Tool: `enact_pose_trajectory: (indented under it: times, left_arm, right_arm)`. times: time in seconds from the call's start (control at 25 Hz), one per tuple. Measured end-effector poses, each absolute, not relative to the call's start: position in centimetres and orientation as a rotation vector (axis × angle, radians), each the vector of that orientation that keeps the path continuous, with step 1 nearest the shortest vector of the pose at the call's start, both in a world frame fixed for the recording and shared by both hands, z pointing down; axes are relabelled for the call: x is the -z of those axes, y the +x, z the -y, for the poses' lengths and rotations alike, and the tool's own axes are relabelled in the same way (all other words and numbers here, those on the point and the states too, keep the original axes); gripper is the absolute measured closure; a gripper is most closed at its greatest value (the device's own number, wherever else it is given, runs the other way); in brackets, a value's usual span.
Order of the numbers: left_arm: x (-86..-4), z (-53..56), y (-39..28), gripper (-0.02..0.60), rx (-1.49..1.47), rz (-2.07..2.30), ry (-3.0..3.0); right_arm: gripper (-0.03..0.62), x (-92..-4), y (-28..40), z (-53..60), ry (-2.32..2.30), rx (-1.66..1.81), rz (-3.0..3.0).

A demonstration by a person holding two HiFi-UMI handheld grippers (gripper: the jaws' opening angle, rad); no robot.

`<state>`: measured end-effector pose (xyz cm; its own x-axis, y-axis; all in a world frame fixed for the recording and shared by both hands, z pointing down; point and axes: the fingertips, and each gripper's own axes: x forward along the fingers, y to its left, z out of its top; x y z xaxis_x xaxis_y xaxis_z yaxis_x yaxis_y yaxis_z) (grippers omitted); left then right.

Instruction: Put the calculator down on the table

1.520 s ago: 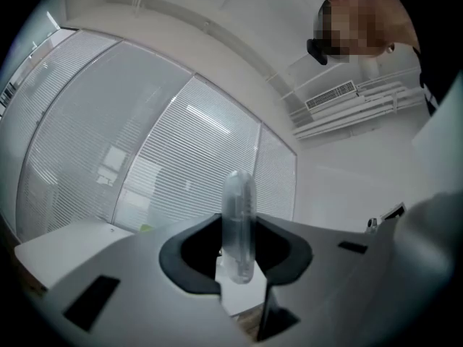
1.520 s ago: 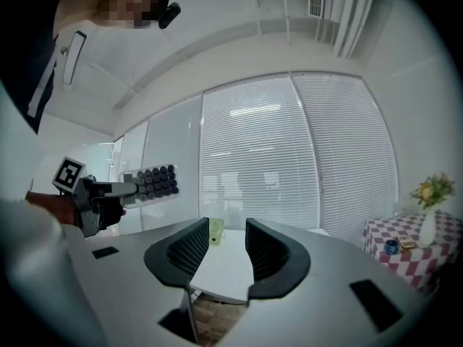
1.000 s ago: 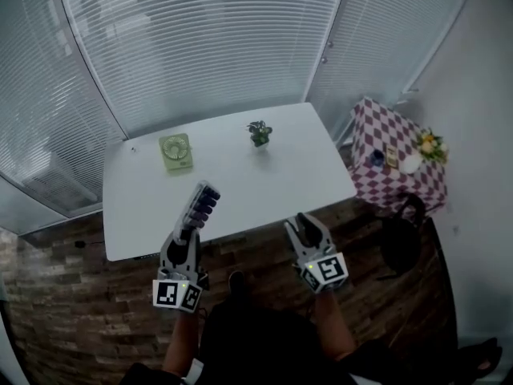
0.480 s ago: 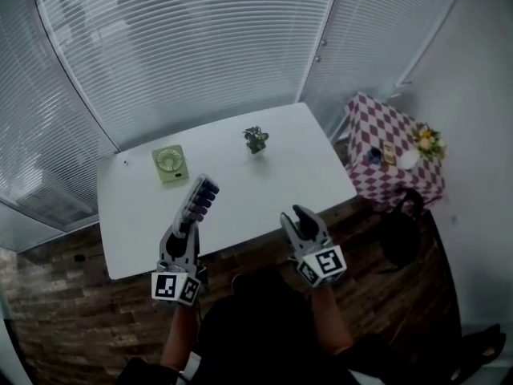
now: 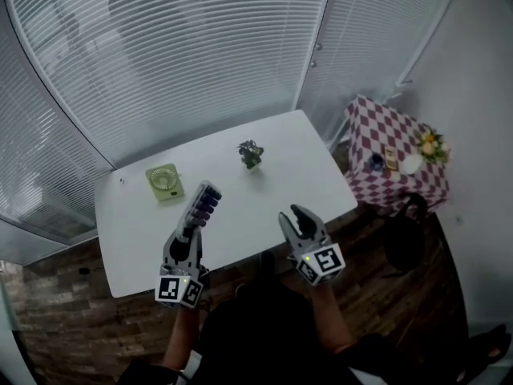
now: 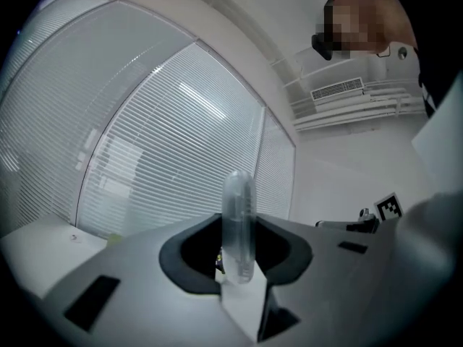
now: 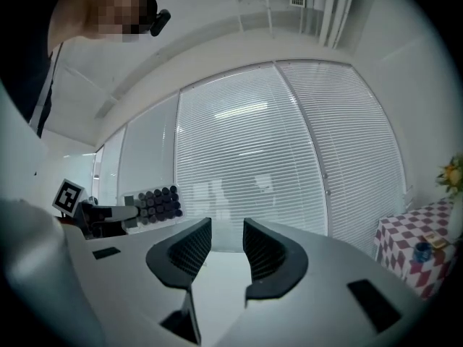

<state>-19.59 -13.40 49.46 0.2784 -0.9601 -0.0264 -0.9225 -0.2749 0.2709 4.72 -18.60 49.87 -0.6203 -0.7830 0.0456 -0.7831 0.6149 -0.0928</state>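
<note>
The calculator [image 5: 202, 204], a slim see-through body with rows of dark round keys, sticks out forward from my left gripper [image 5: 187, 235], which is shut on its near end. It hangs above the front part of the white table [image 5: 264, 187]. In the left gripper view the calculator [image 6: 238, 223] stands edge-on between the jaws. My right gripper [image 5: 295, 216] is at the table's front edge, open and empty. The right gripper view shows its ribbed pads [image 7: 194, 248] apart over the table, with the calculator [image 7: 155, 203] off to the left.
A green desk fan [image 5: 163, 180] lies at the table's far left and a small potted plant [image 5: 250, 153] at the far middle. A checkered side table [image 5: 393, 147] with small items stands to the right, beside a dark bag [image 5: 403, 243]. Blinds cover the windows behind.
Both grippers have moved forward towards and over the table's front edge. The left one still carries the calculator; the right stays empty.
</note>
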Motion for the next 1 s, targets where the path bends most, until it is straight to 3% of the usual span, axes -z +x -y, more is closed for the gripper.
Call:
enact_pose_trajectory:
  times: [0.72, 1.0]
  left_arm:
    - [-50.2, 20.6, -17.9, 0.482, 0.289, 1.686, 2.323]
    - [-51.9, 21.7, -18.9, 0.482, 0.574, 1.491, 2.096]
  right_arm:
    - [0.464, -49.3, 6.3, 25.4, 1.383, -0.205, 2.833]
    - [0.464, -49.9, 6.5, 25.6, 1.385, -0.187, 2.799]
